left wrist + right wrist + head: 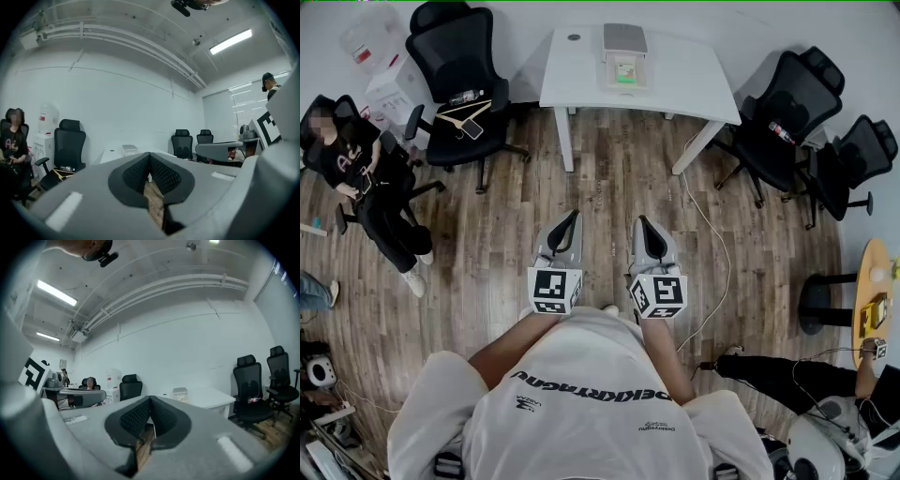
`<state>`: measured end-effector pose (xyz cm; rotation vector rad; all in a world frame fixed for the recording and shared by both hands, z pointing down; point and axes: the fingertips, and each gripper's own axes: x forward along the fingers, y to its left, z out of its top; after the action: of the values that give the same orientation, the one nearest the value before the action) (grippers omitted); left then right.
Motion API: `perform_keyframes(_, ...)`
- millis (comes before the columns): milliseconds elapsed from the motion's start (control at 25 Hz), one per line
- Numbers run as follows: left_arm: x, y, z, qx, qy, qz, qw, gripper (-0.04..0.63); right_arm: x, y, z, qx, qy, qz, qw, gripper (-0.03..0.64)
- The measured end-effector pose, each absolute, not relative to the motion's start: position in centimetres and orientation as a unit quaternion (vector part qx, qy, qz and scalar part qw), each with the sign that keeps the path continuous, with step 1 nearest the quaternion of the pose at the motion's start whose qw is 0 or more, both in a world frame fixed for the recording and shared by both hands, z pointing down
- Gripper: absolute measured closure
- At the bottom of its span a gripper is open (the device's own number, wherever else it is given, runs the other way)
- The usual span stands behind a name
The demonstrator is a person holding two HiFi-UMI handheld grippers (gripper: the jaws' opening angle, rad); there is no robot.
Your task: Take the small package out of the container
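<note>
Wood floor | left gripper, right gripper — jaws together, empty | container contents unclear

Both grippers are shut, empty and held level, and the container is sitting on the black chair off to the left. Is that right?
Not quite. The container sits on the white table straight ahead, as the head view shows. The rest holds: the left gripper and the right gripper are both shut, empty and level.

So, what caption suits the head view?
Person with left gripper and right gripper shut, facing a white table bearing a container.
</note>
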<state>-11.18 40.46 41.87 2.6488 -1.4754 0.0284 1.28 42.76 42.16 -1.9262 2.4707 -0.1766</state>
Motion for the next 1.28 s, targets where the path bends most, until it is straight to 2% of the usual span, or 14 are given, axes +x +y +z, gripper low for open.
perform_keyframes(840,-7.6,46.5,41.9,0.852,-0.523,0.025,0.015,0.597,5.6,48.1,41.1,-0.601,0.797,-0.036,0.038,0.620)
perform_keyframes(1280,-6.3,44.9,43.4,0.848,-0.529,0.034,0.022,0.597,7.1,46.4,41.2,-0.589,0.805,-0.051,0.061,0.620)
